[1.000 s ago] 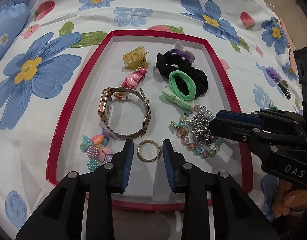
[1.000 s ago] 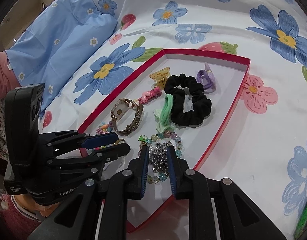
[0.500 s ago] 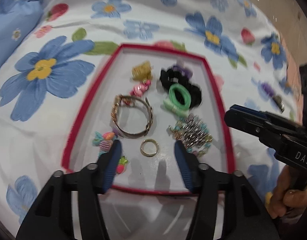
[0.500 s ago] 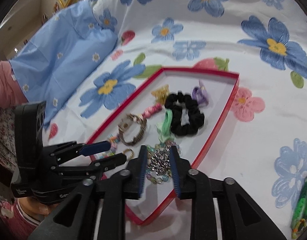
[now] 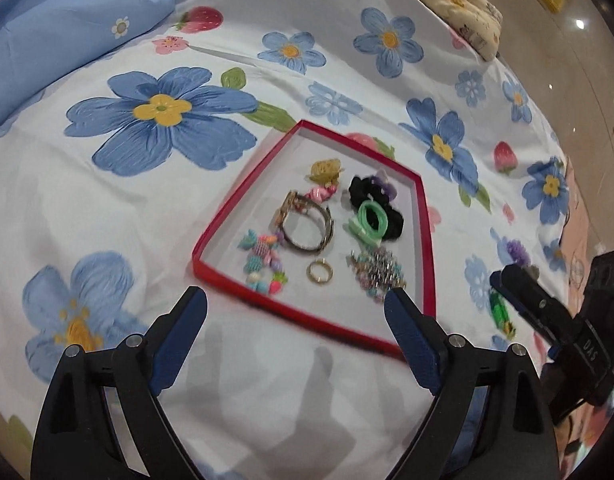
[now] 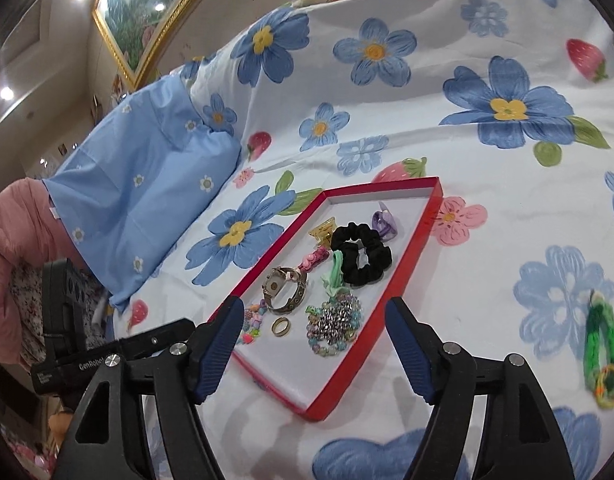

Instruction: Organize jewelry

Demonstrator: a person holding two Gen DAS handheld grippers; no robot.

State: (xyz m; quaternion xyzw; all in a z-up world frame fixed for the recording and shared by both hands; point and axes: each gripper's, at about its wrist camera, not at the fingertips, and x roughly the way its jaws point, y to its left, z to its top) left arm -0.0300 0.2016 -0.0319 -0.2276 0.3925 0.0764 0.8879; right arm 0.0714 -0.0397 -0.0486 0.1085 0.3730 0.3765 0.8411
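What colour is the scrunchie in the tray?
Black. The scrunchie lies in the red tray, clearest in the right wrist view.

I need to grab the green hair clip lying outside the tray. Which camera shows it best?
The right wrist view: the green hair clip lies whole and sharp on the bedsheet. In the left wrist view it is small, blurred and partly behind the right gripper.

One shallow red-rimmed tray (image 6: 417,258), one gold-cased wristwatch (image 6: 285,290), one plain gold ring (image 6: 281,326), one black fabric scrunchie (image 6: 361,258), two beaded bracelets (image 6: 335,326).
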